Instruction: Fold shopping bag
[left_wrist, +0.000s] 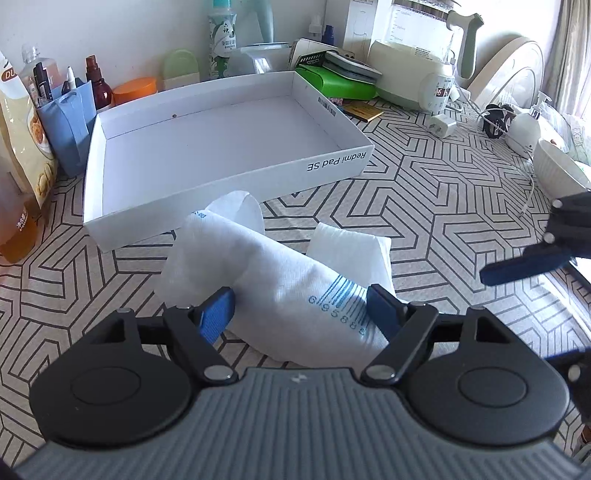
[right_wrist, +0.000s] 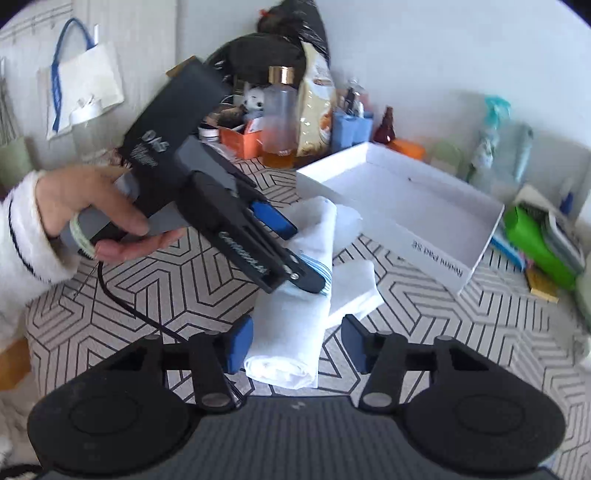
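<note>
Left claw (left_wrist: 301, 310), jaws wide w/ blue pads either side of the rolled white shopping bag (left_wrist: 280, 280) — whether they press the cloth can't be told — sits on the bundle at its barcode end, on the patterned bench (left_wrist: 443, 206) just in front of the white box lid (left_wrist: 229, 147). Right claw (right_wrist: 297, 343), jaws apart & empty, hovers just off the roll's near end. Bag's long axis runs from the left claw away toward the lid; left hand (right_wrist: 110, 210) looks nearer, prob. best placed for the next fold.
</note>
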